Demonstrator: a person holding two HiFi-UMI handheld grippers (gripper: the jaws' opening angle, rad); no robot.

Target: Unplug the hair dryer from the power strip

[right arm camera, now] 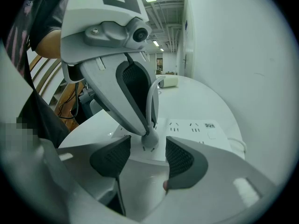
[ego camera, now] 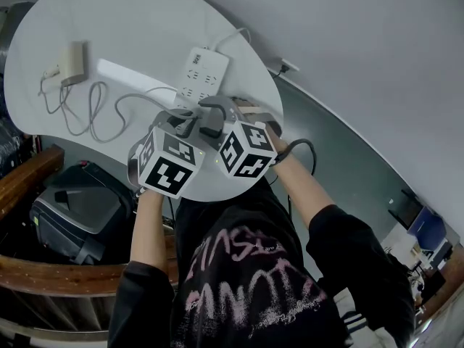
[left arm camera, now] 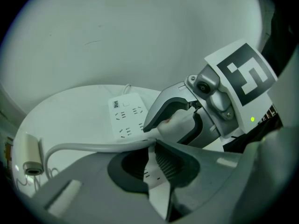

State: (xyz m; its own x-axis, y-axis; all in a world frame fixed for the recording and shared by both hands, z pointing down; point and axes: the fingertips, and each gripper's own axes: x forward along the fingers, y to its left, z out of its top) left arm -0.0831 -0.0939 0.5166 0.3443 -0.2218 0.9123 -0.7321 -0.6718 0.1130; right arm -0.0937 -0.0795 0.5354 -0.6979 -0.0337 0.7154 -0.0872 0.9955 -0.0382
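Overhead and close gripper views share power strip (ego camera: 201, 75).

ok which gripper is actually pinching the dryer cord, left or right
The left gripper: its jaws are closed on the grey cord just above the plug. The right gripper has its jaws apart over the power strip, either side of that plug.

No legible text: blurred code label (left arm camera: 115, 104) on the power strip (left arm camera: 128, 120), unreadable pink lettering (ego camera: 243, 256) on the shirt (ego camera: 290, 314).
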